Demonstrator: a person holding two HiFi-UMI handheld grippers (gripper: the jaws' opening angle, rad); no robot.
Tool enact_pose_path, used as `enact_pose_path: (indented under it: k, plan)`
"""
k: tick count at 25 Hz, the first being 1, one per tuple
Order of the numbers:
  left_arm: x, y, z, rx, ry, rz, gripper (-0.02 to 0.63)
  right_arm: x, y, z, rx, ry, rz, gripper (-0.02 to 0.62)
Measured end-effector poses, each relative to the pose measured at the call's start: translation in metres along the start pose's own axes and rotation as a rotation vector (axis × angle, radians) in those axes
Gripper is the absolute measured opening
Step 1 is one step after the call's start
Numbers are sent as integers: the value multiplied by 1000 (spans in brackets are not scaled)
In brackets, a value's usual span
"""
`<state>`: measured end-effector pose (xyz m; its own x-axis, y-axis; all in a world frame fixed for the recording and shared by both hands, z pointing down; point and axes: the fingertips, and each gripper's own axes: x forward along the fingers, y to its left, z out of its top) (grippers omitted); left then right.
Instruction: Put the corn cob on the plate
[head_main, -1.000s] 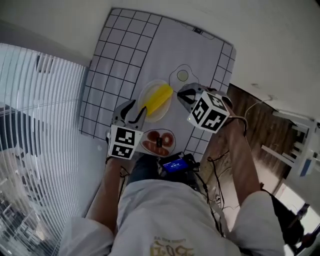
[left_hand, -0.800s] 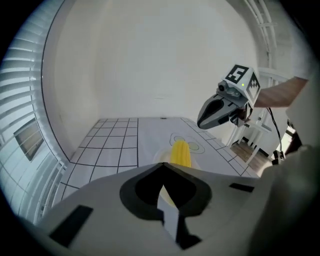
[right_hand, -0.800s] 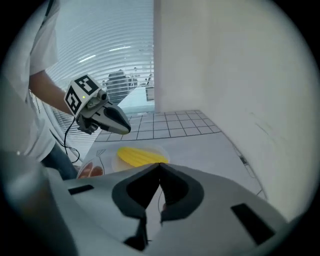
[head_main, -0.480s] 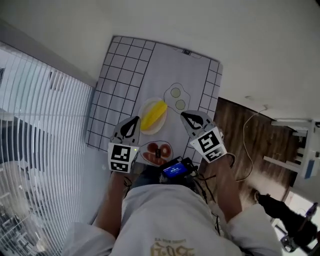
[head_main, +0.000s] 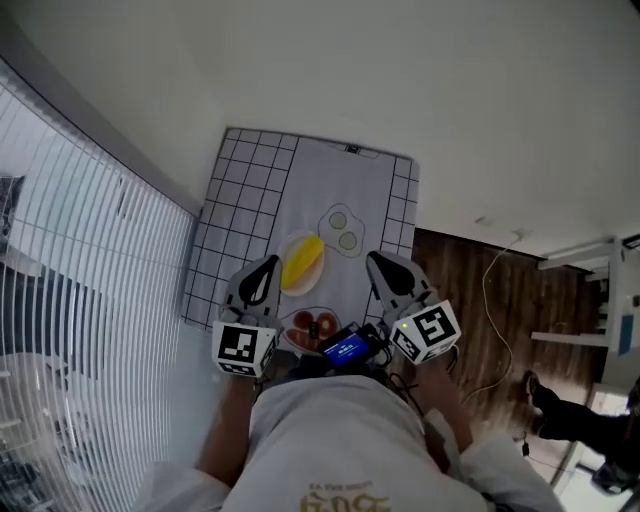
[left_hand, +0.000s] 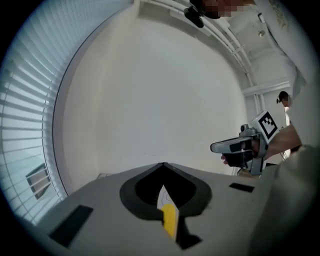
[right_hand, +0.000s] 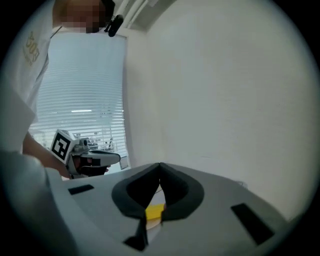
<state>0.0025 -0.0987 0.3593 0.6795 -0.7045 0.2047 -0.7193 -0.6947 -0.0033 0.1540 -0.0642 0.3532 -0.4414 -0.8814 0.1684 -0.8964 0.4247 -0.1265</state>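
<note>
Corn cob: I see the corn cob (head_main: 303, 262) lying across the white plate (head_main: 297, 293), on the checked mat (head_main: 245, 200).
Left gripper: the left gripper (head_main: 266, 268) has its fingers closed on nothing. It hovers just beside the plate's left edge, above the mat.
Right gripper: the right gripper (head_main: 378, 262) also has its fingers shut and empty, off to the plate's right.
Yellow in the gripper views: a sliver of the cob shows past each pair of fingertips, but it lies well below them and is not held.
Other things: a small plate of red slices (head_main: 291, 328) sits nearer me, and two fried eggs (head_main: 342, 228) lie beyond the cob's plate.
Done: I judge the placing complete, since the cob rests on the plate and neither gripper touches it.
Left: nothing I can make out, beyond keeping both grippers clear of the white surface (head_main: 330, 80).
</note>
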Motion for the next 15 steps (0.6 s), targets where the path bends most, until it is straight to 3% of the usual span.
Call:
enact_pose_path:
  k: [6,15]
  plan:
    - [-14,-12,15,31,-45,12,8,-18,7,28,-108,-76,-80,6]
    - [-24,-17,22,45,-58,16,8,-29,16,37,-152,-79,-90,6]
